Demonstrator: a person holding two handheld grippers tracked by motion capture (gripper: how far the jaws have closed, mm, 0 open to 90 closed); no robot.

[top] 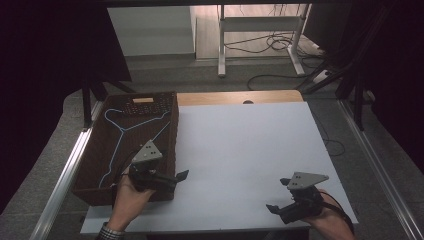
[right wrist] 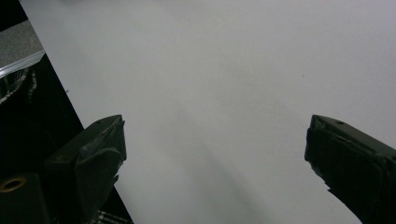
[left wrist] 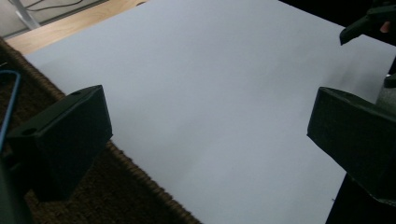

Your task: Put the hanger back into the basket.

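**Reaching toward the hanger in the basket**

Hovering at the near right corner of the dark brown woven basket (top: 95, 165), the left gripper (top: 170, 178) has its jaws spread with nothing between them; its own view looks across the basket's rim onto the white tabletop (top: 250, 150). The right gripper (top: 280, 210) sits near the table's front right corner, jaws likewise spread wide and empty over bare white surface.

The thing to fetch looks to be the thin light-blue wire clothes hanger (top: 127, 129), lying flat on the basket floor, which occupies the table's left edge. Its hook end points toward the basket's far left corner, and its long arms run back toward the near wall.

As a judgement, the hanger should be light and springy, a slim rod that could slip or pivot in a pinch. Lying flat against the weave, it offers little clearance for a jaw to get under. The junction where the arms meet the neck seems the steadiest place to grip, since a hold far out on one arm would let it swing.
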